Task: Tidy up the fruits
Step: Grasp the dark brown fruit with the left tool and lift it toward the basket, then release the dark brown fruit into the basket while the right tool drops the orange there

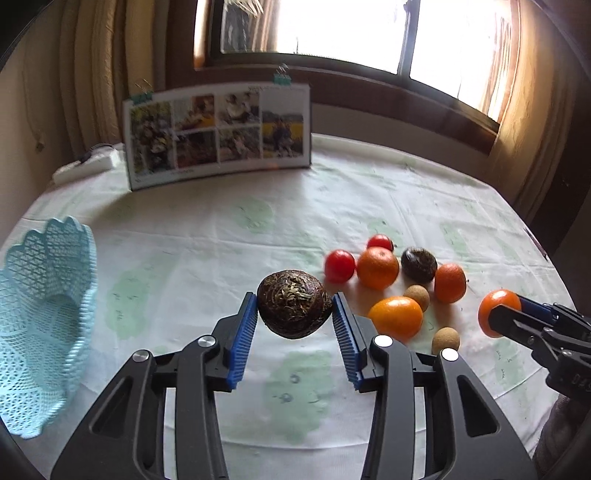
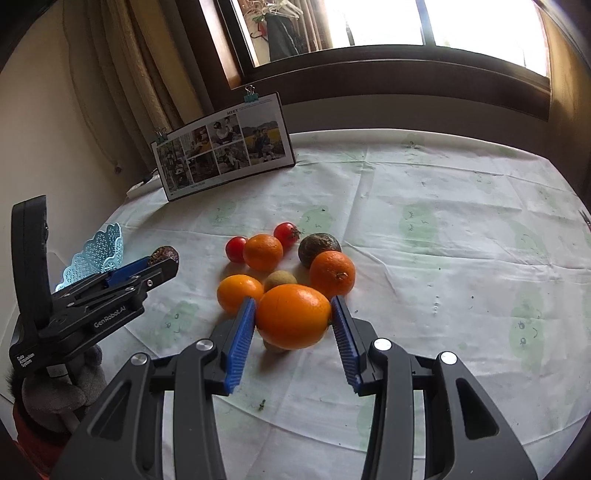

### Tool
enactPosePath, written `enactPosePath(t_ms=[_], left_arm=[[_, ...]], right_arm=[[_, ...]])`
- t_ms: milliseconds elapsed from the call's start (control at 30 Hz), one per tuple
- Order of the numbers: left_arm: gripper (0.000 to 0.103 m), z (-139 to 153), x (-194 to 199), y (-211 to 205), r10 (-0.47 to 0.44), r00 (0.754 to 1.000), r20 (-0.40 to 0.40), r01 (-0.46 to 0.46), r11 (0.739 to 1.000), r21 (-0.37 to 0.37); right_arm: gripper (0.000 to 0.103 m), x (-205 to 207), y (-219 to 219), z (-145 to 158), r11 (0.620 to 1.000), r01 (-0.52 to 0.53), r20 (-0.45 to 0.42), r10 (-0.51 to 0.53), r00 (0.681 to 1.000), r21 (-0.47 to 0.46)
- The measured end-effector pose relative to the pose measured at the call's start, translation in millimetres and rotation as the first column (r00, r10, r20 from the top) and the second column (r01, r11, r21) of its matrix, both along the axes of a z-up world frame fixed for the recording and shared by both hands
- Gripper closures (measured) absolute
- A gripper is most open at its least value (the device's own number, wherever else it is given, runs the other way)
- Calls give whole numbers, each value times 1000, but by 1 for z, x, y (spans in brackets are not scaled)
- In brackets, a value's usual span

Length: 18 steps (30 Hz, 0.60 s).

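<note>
A round table [image 1: 207, 236] is covered by a white cloth printed with pale green figures. A photo board [image 1: 218, 134] is stood upright at the far edge, fastened with teal binder clips [image 1: 282, 79]. A window [image 1: 354, 29] and beige curtains [image 1: 92, 66] are seen behind

Your left tool [image 1: 294, 310] is matte black plastic, two broad arms with long cut-out slots, each ending in a ribbed blue pad [image 1: 243, 339]. Round silver screw heads [image 1: 206, 340] mark the pivots, two on each side. Your right tool [image 2: 293, 320] is built the same: black arms, blue ribbed pads, four silver screws. Seen from the right wrist view, your left tool's side carries white lettering, "GenRobot.AI", and small print reading "Data Acquisition System". Below it, your hand wears a grey fleecy glove [image 2: 55, 395] with a red cuff beneath.
</note>
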<state>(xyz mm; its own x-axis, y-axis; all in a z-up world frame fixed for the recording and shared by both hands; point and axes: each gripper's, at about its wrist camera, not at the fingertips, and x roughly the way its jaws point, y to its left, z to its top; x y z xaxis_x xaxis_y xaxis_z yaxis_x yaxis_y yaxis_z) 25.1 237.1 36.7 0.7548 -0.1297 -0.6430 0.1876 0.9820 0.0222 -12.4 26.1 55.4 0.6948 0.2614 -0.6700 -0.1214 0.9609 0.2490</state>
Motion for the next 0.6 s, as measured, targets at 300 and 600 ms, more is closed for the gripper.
enactPosePath(t_ms=[300, 600], left_arm=[[60, 36, -28, 60, 169, 973, 157, -174, 985, 20], [60, 42, -43, 126, 307, 933, 187, -315, 949, 12]], right_arm=[[60, 6, 44, 12, 997, -75, 18, 75, 997, -17], [60, 14, 104, 20, 983, -181, 32, 182, 983, -31]])
